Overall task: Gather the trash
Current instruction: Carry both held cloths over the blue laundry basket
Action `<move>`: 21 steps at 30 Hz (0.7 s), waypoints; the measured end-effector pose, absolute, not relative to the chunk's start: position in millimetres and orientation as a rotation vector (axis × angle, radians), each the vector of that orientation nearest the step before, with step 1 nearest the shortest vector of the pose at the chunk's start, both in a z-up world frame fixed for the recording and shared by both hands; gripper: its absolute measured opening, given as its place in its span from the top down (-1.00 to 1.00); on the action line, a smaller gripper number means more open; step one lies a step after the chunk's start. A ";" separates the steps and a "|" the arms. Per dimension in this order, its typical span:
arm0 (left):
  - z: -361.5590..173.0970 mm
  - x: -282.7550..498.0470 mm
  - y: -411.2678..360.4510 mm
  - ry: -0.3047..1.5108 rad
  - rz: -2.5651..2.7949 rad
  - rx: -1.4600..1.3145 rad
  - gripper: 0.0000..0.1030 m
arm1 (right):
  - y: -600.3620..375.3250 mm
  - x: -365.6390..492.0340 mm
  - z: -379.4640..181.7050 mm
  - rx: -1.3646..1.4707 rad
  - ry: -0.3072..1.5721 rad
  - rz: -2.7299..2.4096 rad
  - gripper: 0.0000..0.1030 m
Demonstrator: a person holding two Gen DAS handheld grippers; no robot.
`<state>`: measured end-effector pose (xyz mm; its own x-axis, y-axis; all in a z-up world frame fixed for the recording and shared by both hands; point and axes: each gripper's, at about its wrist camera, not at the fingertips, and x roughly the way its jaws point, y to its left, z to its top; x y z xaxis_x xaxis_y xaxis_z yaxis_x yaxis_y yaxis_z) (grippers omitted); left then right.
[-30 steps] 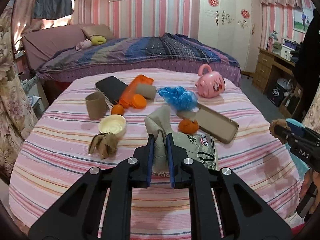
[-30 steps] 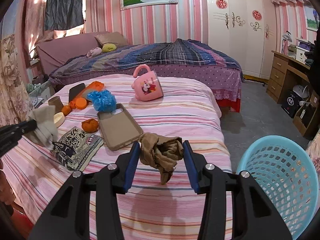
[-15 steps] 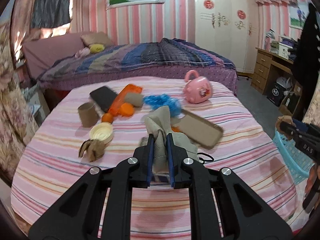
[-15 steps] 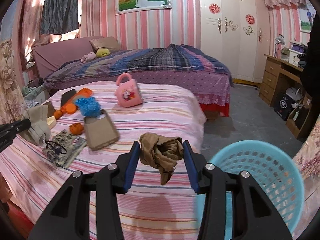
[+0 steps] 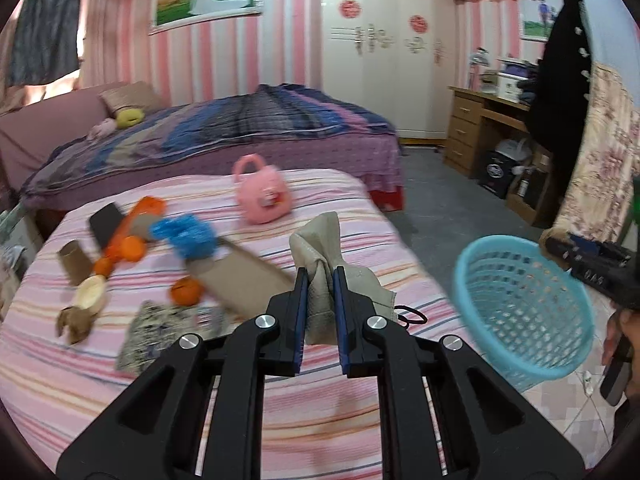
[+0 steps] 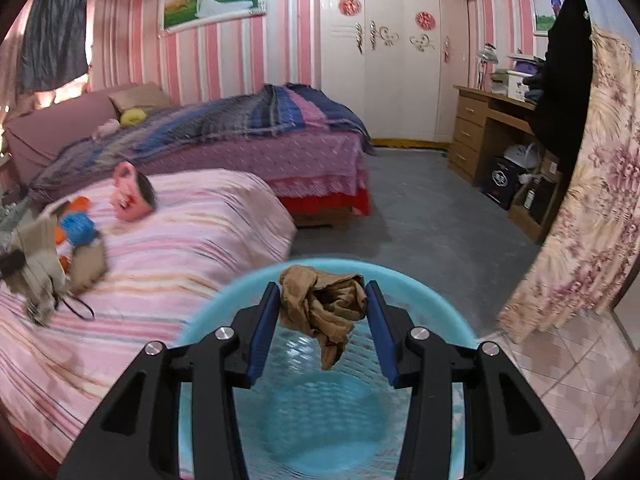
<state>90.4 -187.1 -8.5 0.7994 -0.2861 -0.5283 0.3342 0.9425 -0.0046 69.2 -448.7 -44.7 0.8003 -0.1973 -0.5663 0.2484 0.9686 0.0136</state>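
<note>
The right gripper (image 6: 321,322) is closed part-way on a crumpled brown wad (image 6: 322,312), its pads pressing the wad's two sides, and hangs directly over the mouth of the blue basket (image 6: 436,304) on the floor beside the bed (image 6: 192,240). The likely slip here is the wad snagging: it is soft and bunched, so when the pads part it may cling to one of them and fall late or onto the rim instead of inside. Its loose tail points straight down into the basket, so its long axis runs roughly vertical. The left gripper (image 5: 320,300) is nearly closed on a folded grey cloth (image 5: 320,256), held above the bed with the basket (image 5: 520,304) off to its right; the cloth stands upright, its peak pointing up and a flap trailing to the right. That flap could drag the black loop (image 5: 410,314) lying just beside it on the bed, though whether they touch I cannot tell.
</note>
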 end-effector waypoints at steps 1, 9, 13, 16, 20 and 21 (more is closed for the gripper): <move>-7.9 90.7 -195.2 0.554 -0.349 0.087 0.78 | -457.0 67.5 -47.7 0.084 0.608 -0.241 0.15; -13.4 92.3 -261.0 0.579 -0.461 0.073 0.78 | -495.3 58.9 -63.2 0.071 0.647 -0.269 0.15; -17.7 91.6 -295.0 0.578 -0.514 0.062 0.78 | -500.4 51.5 -61.7 0.091 0.619 -0.310 0.15; -23.5 91.8 -324.4 0.580 -0.535 0.083 0.78 | -506.1 45.8 -59.7 0.120 0.593 -0.322 0.15; -38.7 97.2 -352.8 0.594 -0.550 0.127 0.76 | -509.5 44.8 -62.3 0.130 0.593 -0.330 0.15; -41.6 99.7 -356.9 0.601 -0.554 0.134 0.72 | -509.7 45.4 -63.1 0.133 0.596 -0.332 0.15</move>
